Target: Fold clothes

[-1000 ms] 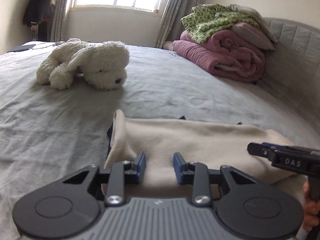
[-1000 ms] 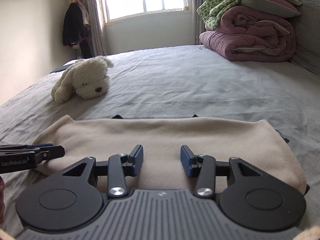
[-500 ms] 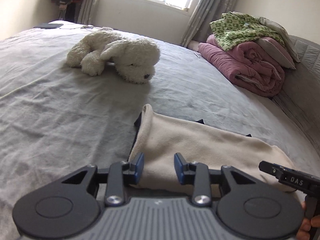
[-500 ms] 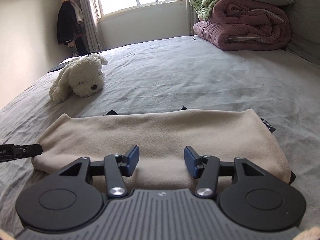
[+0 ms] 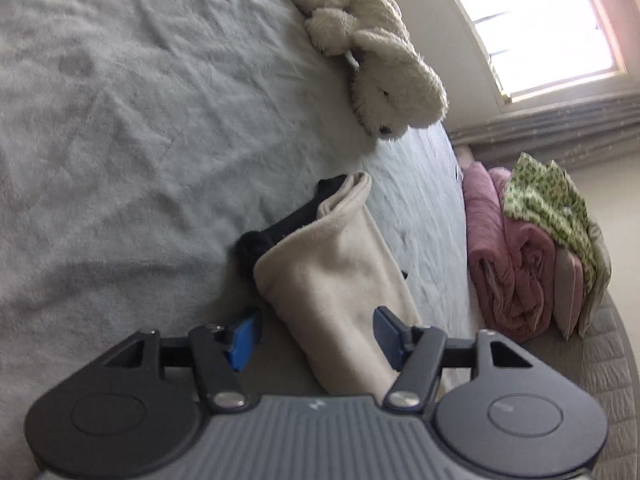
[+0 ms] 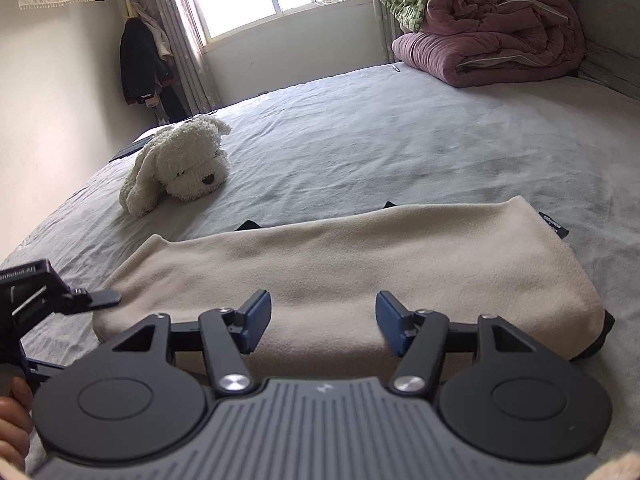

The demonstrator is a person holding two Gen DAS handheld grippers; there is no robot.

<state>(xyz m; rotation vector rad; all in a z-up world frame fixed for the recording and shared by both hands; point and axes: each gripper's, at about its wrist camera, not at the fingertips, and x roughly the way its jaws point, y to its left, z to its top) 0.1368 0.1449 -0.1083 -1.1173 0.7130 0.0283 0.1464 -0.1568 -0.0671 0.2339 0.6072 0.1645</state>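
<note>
A beige fleece garment [image 6: 360, 264] lies folded in a long band on the grey bed, with black lining showing at its edges. My right gripper [image 6: 322, 322] hovers over its near edge, jaws opening, nothing pressed between the pads. In the left wrist view the picture is rolled sideways: the garment's [image 5: 336, 280] left end lies between the fingers of my left gripper [image 5: 314, 338], whose jaws are opening and stand apart from the cloth. Black fabric [image 5: 280, 228] pokes out under that end. The left gripper [image 6: 100, 298] also shows at the left edge of the right wrist view.
A white plush dog [image 6: 180, 164] lies on the grey bedsheet [image 6: 400, 140] beyond the garment. Folded pink quilts with a green patterned blanket [image 6: 492, 28] are stacked at the headboard on the right. Dark clothes [image 6: 140, 68] hang by the window. A hand [image 6: 12, 412] holds the left gripper.
The left gripper has rolled sharply onto its side at the garment's left end and opened wider. The right gripper's jaws have widened a little; it has barely moved.
</note>
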